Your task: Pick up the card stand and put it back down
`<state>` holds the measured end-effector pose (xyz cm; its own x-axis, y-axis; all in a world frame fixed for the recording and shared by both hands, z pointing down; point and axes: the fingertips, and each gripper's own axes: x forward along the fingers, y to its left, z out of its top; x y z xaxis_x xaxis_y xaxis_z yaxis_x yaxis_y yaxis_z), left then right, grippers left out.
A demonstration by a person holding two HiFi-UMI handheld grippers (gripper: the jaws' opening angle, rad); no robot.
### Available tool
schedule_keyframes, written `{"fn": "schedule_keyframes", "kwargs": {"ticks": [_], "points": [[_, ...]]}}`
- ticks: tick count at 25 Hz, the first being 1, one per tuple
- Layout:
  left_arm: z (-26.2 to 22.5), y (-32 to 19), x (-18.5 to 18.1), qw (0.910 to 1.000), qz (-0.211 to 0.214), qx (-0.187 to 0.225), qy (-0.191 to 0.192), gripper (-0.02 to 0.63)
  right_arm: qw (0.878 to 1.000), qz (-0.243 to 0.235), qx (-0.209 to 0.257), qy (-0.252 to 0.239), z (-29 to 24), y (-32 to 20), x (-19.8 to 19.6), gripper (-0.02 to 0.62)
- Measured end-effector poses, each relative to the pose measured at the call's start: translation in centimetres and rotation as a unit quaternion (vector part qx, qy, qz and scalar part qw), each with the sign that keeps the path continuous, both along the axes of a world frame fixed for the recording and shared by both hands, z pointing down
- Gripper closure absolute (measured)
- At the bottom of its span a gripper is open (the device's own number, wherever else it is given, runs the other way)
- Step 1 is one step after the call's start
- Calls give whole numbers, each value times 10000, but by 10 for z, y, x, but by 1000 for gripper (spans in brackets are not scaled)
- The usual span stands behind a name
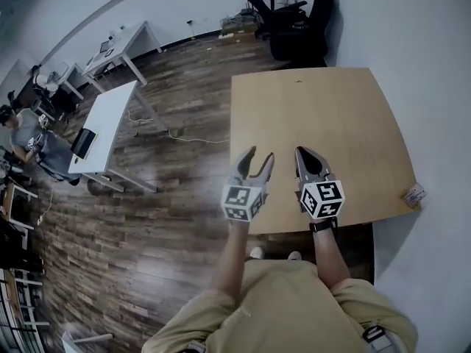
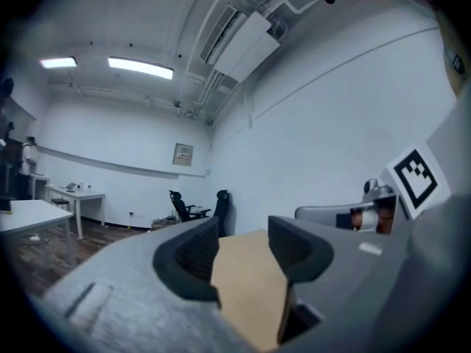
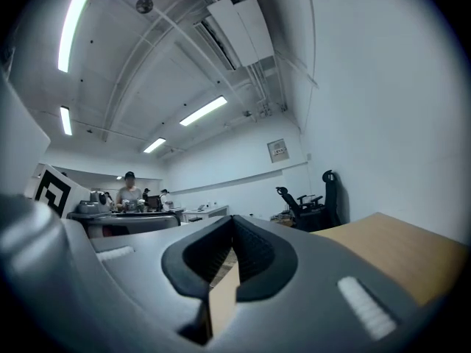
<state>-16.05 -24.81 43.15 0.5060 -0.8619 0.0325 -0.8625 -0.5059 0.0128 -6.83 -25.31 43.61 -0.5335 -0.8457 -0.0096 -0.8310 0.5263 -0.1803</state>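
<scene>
A bare wooden table (image 1: pixel 324 123) fills the middle of the head view. A small white and orange object (image 1: pixel 413 195), too small to identify, sits at the table's right front corner. My left gripper (image 1: pixel 260 154) hovers over the table's front left edge. It is open, with only the tabletop (image 2: pixel 246 285) showing between its jaws (image 2: pixel 243 234). My right gripper (image 1: pixel 305 153) is beside it to the right and is shut (image 3: pixel 234 230) with nothing between its jaws. Both point toward the far side of the table.
Black office chairs (image 1: pixel 294 20) stand beyond the table's far edge. White desks (image 1: pixel 110 131) and a seated person (image 1: pixel 18 127) are at the left across the wood floor. A white wall runs along the table's right side.
</scene>
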Motion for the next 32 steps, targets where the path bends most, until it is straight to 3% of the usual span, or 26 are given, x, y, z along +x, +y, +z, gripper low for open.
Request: {"fn": "schedule_keyframes", "kwargs": {"ticks": [4,8,13,19,32], "points": [[-8,2,-66,9984,-546,36,103,435,9989,-392,41,264,-1,-3,-64,591],[1,1,-123,9933,-1155,73,43,518,9970,-527,129,555,0,-2,-101,591],[13,0,-158,9918,-1271,34,102,573,9956,-279,161,879,4,-4,-115,591],[12,-13,-148,9952,-946,117,229,606,9915,322,229,1241,1,-8,-94,591],[12,-23,-68,9997,91,105,223,606,9853,1127,84,1278,0,-1,-37,589]]}}
